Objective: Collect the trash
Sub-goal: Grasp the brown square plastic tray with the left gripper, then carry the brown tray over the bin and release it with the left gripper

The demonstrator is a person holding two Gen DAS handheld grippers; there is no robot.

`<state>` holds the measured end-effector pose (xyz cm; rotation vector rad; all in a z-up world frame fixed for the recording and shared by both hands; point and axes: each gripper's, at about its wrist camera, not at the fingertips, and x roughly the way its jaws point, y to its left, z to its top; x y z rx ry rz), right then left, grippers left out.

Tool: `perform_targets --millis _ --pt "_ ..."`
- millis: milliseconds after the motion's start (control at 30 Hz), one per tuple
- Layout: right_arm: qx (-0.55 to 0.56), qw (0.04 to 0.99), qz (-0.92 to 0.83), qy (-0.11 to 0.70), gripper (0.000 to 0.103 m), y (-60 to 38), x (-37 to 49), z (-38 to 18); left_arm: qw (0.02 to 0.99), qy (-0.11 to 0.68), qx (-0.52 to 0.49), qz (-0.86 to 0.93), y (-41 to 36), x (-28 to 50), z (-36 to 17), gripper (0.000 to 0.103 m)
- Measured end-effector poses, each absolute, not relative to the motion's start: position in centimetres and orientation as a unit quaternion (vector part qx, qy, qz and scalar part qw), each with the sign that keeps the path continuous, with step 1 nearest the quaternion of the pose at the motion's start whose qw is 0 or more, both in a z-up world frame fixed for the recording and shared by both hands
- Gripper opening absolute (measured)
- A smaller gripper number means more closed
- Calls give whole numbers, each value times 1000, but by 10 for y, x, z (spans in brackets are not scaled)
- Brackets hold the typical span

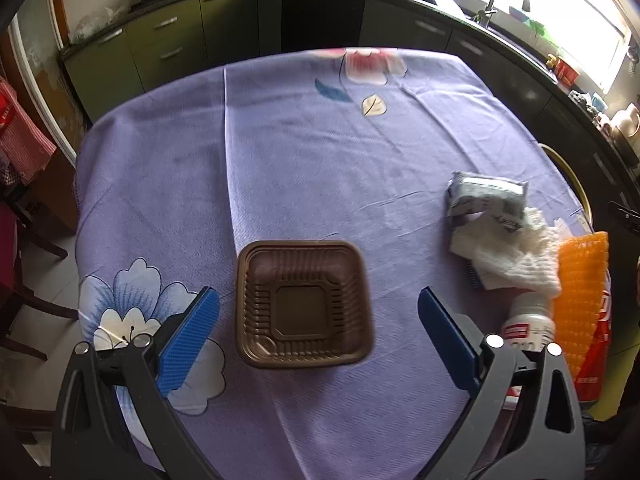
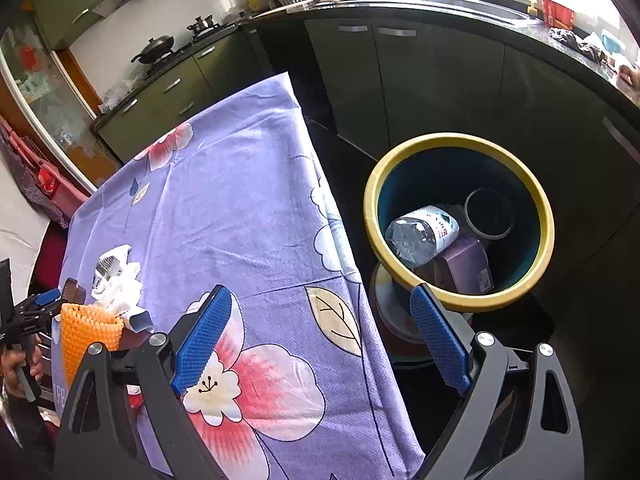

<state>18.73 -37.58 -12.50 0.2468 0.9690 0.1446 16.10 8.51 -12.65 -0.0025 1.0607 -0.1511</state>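
Note:
A brown square plastic tray point(image 1: 304, 304) lies on the purple flowered tablecloth point(image 1: 300, 152), between the wide-open blue fingers of my left gripper point(image 1: 318, 336). To its right lie a crumpled grey wrapper point(image 1: 486, 196), white tissue point(image 1: 516, 256), a white bottle point(image 1: 528, 326) and an orange foam net point(image 1: 582, 292). My right gripper point(image 2: 320, 340) is open and empty at the table's edge, near the yellow-rimmed bin point(image 2: 460, 220). The bin holds a plastic bottle point(image 2: 424, 234), a purple box point(image 2: 466, 264) and a dark cup point(image 2: 490, 214).
Dark green kitchen cabinets point(image 1: 168, 44) and a sink counter point(image 2: 460, 4) surround the table. A chair with red cloth point(image 1: 20, 140) stands at the left. The left gripper point(image 2: 36, 308) shows in the right wrist view, beside the orange net point(image 2: 90, 330) and tissue point(image 2: 120, 280).

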Motion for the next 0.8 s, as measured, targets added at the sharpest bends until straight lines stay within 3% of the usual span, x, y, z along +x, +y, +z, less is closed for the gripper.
perform_targets --millis 400,467,633,800 --pt "117 867 82 478 90 -362 197 -133 847 527 10 -68 85 179 -149 94" --pt "116 866 84 479 90 -360 198 -133 845 531 11 -66 84 179 -152 83" --pt "117 864 89 481 90 -357 199 -133 848 527 22 -57 82 179 -151 68" --pt "119 865 89 479 90 -358 199 -133 852 519 26 -63 79 174 -144 67"
